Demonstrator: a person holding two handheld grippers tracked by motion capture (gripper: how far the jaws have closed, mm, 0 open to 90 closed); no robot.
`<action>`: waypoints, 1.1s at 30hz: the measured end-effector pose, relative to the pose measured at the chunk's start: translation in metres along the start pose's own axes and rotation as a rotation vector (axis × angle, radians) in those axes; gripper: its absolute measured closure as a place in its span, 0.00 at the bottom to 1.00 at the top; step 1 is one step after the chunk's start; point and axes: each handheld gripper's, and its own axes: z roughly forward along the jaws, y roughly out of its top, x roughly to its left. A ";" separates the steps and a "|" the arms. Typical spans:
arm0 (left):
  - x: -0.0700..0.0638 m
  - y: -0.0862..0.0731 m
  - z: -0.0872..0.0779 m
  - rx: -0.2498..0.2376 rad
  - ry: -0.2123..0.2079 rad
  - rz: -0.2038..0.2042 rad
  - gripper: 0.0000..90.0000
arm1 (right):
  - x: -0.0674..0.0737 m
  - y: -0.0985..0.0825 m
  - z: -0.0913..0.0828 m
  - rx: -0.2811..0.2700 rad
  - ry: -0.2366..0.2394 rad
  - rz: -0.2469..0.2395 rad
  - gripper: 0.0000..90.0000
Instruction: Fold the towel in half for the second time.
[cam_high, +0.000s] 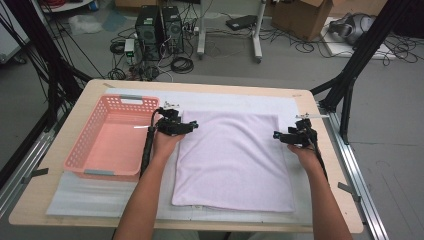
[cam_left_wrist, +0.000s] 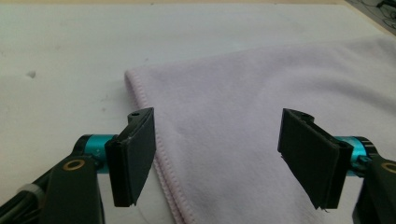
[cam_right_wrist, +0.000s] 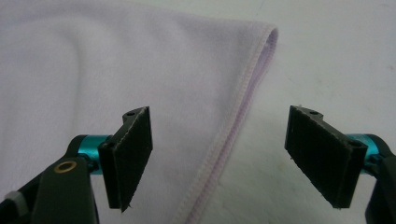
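Observation:
A pale lilac towel (cam_high: 232, 160) lies flat on the white mat in the middle of the table. My left gripper (cam_high: 192, 125) hovers at the towel's far left corner, jaws wide apart over the hemmed left edge (cam_left_wrist: 163, 177), nothing between the pads. My right gripper (cam_high: 276, 135) sits at the far right corner. Its jaws straddle the right hem (cam_right_wrist: 229, 144) without touching it and stand open. The towel's far corners (cam_left_wrist: 128, 74) (cam_right_wrist: 273, 32) lie just ahead of each pair of jaws.
A pink plastic basket (cam_high: 80, 150) stands left of the towel, close to my left forearm. The white mat (cam_high: 240, 100) covers most of the wooden table (cam_high: 200, 85). Black frame legs and cables surround the table.

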 end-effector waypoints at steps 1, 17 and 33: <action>0.001 0.000 0.003 0.002 0.009 0.004 0.31 | 0.001 0.001 0.002 -0.008 -0.002 -0.005 0.25; 0.009 -0.005 0.021 0.032 0.174 0.087 0.43 | -0.001 0.010 0.024 0.039 -0.076 0.014 0.45; 0.010 0.003 0.013 -0.031 0.081 -0.064 0.96 | 0.009 0.022 0.025 0.063 -0.125 -0.041 0.96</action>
